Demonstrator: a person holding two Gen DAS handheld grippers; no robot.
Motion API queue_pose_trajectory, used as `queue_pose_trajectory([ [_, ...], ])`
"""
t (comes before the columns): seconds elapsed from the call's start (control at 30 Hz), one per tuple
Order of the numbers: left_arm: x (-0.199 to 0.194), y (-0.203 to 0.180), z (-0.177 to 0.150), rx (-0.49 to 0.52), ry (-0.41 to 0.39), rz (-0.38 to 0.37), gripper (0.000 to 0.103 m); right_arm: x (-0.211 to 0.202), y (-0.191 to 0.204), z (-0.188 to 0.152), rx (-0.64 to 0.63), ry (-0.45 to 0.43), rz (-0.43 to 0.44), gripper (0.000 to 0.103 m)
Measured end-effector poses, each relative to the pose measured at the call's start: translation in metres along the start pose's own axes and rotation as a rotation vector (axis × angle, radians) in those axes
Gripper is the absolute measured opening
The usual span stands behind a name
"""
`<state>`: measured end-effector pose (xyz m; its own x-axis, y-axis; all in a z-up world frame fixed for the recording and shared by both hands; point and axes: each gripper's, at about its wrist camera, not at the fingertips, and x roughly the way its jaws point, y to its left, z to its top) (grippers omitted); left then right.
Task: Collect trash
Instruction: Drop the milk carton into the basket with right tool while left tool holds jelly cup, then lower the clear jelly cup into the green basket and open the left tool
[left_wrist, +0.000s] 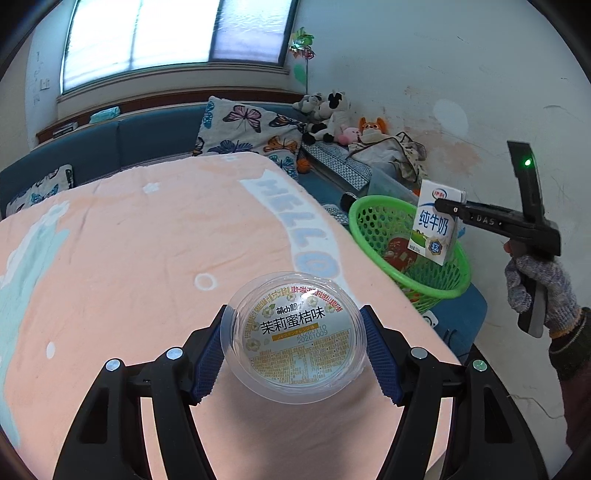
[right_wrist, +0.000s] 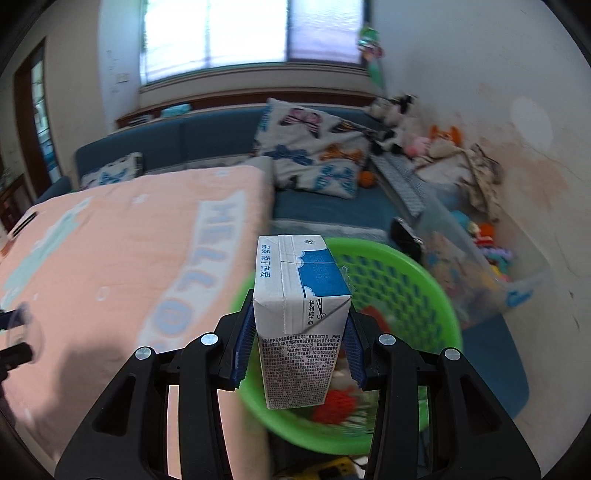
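Carrying: two pieces of trash, one in each gripper, both near the basket.
Left wrist view: left gripper (left_wrist: 294, 341) jaws spread wide, clamped on a clear plastic cup (left_wrist: 294, 338) with a printed lid, held above the peach blanket (left_wrist: 129, 236); right gripper (left_wrist: 448, 206) beyond, pinching a milk carton (left_wrist: 436, 225) over the green basket (left_wrist: 373, 221).
Right wrist view: right gripper (right_wrist: 297, 343) jaws narrow, tight on the milk carton (right_wrist: 299, 325), upright above the green basket (right_wrist: 406, 280); wrappers already lie inside.
Progress: some trash binned; carton appears ready for release, cup follows.
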<state>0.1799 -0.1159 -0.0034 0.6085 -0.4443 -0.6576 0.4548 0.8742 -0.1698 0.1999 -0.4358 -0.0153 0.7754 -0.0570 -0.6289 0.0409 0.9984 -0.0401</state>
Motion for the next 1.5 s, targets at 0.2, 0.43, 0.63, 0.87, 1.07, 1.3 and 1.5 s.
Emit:
queue_pose_trajectory([
  [0.2, 0.011, -0.013, 0.008, 0.013, 0.01, -0.011, 0.066, 0.016, -0.034, -0.012, 0.065, 0.024, -0.058, 0.044],
  [0.43, 0.024, -0.034, 0.023, 0.04, 0.015, -0.032, 0.066, 0.023, -0.054, -0.02, 0.115, 0.02, -0.068, 0.054],
  [0.63, 0.034, -0.054, 0.039, 0.073, 0.004, -0.058, 0.066, 0.014, -0.054, -0.022, 0.092, 0.001, -0.073, 0.059],
  [0.87, 0.055, -0.078, 0.056, 0.098, 0.013, -0.098, 0.067, -0.006, -0.058, -0.03, 0.085, -0.021, -0.07, 0.065],
  [1.07, 0.077, -0.096, 0.066, 0.108, 0.034, -0.113, 0.067, -0.018, -0.065, -0.04, 0.101, -0.014, -0.072, 0.071],
  [1.3, 0.108, -0.111, 0.078, 0.12, 0.075, -0.109, 0.067, -0.027, -0.069, -0.059, 0.11, -0.008, -0.065, 0.076],
  [1.5, 0.129, -0.125, 0.083, 0.129, 0.107, -0.112, 0.067, -0.03, -0.067, -0.072, 0.094, -0.002, -0.085, 0.085],
])
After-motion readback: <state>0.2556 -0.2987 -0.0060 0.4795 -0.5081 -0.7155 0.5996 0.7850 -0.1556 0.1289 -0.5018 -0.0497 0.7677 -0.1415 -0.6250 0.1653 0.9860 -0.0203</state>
